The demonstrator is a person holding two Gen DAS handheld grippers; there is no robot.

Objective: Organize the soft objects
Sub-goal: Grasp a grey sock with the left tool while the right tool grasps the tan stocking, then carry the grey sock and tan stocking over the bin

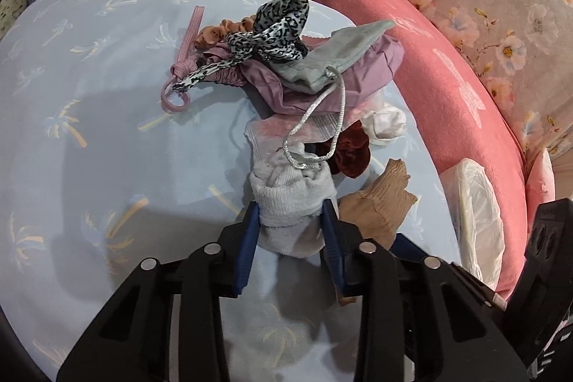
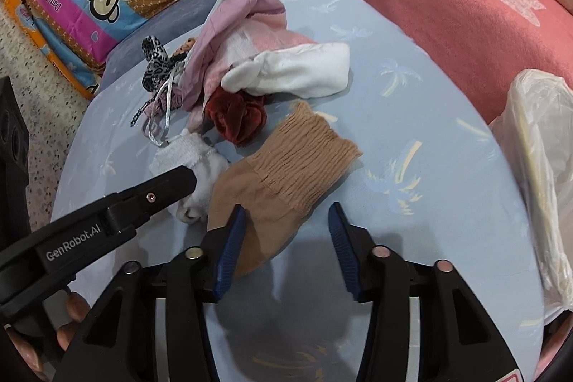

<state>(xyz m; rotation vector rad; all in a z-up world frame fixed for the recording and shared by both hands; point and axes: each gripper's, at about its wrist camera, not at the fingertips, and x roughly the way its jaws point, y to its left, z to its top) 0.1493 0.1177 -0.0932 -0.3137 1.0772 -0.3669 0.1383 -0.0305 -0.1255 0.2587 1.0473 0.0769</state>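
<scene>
Resting on the pale blue bed sheet (image 1: 107,138), a white sock (image 1: 292,203) is being clenched by the left tool (image 1: 290,221); the right tool (image 2: 286,221) is hanging released, straddling a tan stocking (image 2: 286,163) just beside it.

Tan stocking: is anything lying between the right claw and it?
Nothing visible. The right claw stands open directly over the tan stocking, one blue finger already across its lower edge; the white sock lies beside it.

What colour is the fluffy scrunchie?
Dark red scrunchie, clearest in the right wrist view.
</scene>
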